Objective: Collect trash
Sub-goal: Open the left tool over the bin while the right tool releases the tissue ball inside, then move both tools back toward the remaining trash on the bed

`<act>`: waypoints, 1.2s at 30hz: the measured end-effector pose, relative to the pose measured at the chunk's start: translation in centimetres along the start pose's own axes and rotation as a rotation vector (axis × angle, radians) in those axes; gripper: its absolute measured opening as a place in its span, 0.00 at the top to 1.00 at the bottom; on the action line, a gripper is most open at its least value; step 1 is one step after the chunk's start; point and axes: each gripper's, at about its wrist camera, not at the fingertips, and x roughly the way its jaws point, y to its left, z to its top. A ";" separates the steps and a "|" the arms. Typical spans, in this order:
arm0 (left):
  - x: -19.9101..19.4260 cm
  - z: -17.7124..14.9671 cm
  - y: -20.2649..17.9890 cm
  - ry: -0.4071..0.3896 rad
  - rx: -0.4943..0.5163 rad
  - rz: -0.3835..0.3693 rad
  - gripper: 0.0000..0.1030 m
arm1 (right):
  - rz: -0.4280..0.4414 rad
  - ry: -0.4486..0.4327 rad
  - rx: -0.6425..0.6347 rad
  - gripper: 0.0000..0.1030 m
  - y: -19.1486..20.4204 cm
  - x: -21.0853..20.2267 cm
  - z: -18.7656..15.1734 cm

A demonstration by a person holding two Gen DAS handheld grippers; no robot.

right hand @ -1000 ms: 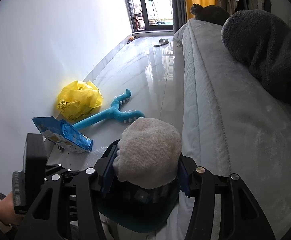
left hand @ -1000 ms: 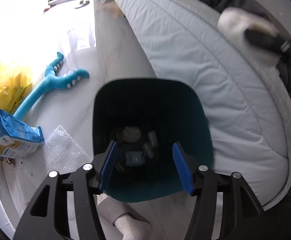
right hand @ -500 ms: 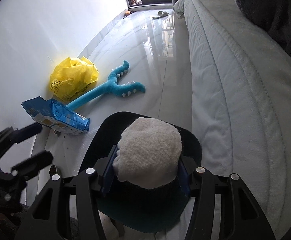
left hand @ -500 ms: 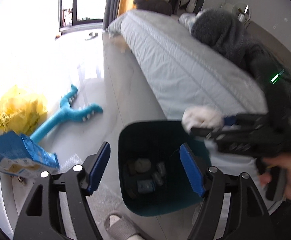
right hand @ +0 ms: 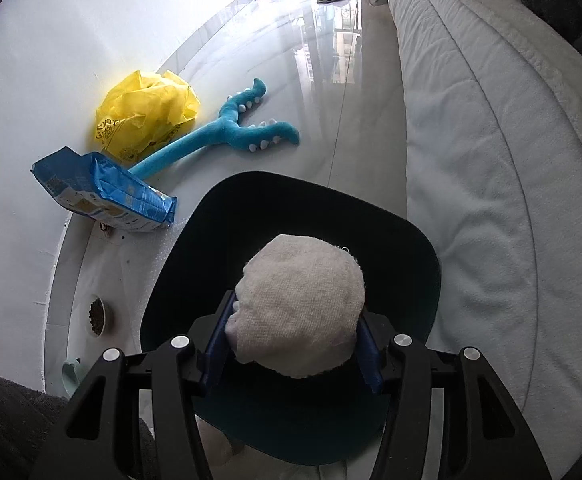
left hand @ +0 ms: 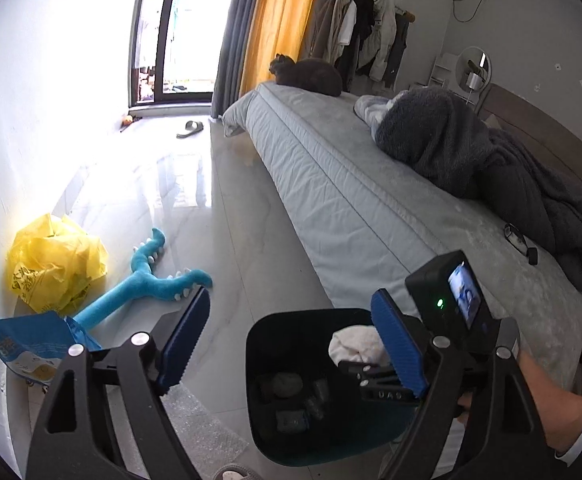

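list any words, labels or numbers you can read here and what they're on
None can be read for certain.
Yellow plastic bag: dark printed characters, too crumpled and small.
Blue food bag: printed panel, too blurred.
Right gripper: pale embossed letters on its black body, unclear.

Bin mouth partly blocked; floor strip by the bed is open

The dark teal plastic bin [right hand: 419, 264] stands tight against the side of the pale grey quilted bed [right hand: 491, 160], no gap there to pass. The right gripper [right hand: 295, 356] with its off-white cloth wad [right hand: 299, 304] hangs over the bin's near half; the far half of the mouth is free. Left of the bin: blue snack bag [right hand: 107, 192], crumpled yellow plastic bag [right hand: 147, 116], turquoise plush toy [right hand: 227, 132], clear bubble wrap [left hand: 195, 428], small bowl of dark pellets [right hand: 97, 314], all crowding the white wall. Glossy tiled floor [left hand: 243, 216] between these and the bed is clear through to the window.
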 end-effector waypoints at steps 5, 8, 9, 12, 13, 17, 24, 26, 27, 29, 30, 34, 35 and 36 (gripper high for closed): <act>-1.0 0.8 -0.8 -0.050 0.019 0.006 0.17 | -0.036 0.027 -0.055 0.43 0.6 0.1 -0.3; -1.6 1.5 -1.3 -0.083 0.021 0.007 0.16 | -0.040 0.046 -0.064 0.37 0.4 0.1 -0.7; -1.9 1.9 -1.6 -0.098 0.024 0.011 0.14 | -0.038 0.049 -0.065 0.33 0.3 0.0 -0.9; -3.0 2.7 -2.5 -0.140 0.037 0.018 0.11 | -0.022 0.029 -0.063 0.26 0.0 -0.8 -1.1; -3.2 2.9 -2.7 -0.152 0.039 0.017 0.11 | -0.012 0.014 -0.064 0.25 -0.1 -1.3 -1.1; -4.6 3.9 -4.1 -0.208 0.048 0.020 0.07 | 0.000 -0.052 -0.057 0.23 -0.6 -3.8 -1.1; -5.0 4.7 -7.1 -0.232 0.090 0.011 0.04 | 0.021 -0.185 -0.042 0.22 -2.3 -8.7 -1.3; -4.8 4.9 -7.7 -0.230 0.092 0.004 0.04 | 0.023 -0.220 -0.040 0.20 -2.8 -9.9 -1.4; -4.6 5.0 -8.1 -0.228 0.091 -0.001 0.04 | 0.019 -0.234 -0.037 0.19 -3.2 -10.5 -1.4; -4.4 5.3 -8.7 -0.221 0.082 -0.023 0.04 | 0.015 -0.260 -0.022 0.18 -4.2 -11.6 -1.4; -4.1 5.5 -9.1 -0.215 0.073 -0.040 0.03 | 0.015 -0.270 -0.014 0.18 -4.6 -12.0 -1.5; -3.0 6.0 -10.5 -0.204 0.067 -0.057 0.03 | -0.003 -0.315 0.026 0.17 -6.8 -13.7 -1.5; -2.7 6.1 -11.1 -0.205 0.072 -0.057 0.03 | -0.011 -0.325 0.034 0.17 -7.5 -14.2 -1.6; -2.7 6.1 -11.4 -0.205 0.075 -0.058 0.03 | -0.019 -0.333 0.040 0.17 -7.9 -14.5 -1.6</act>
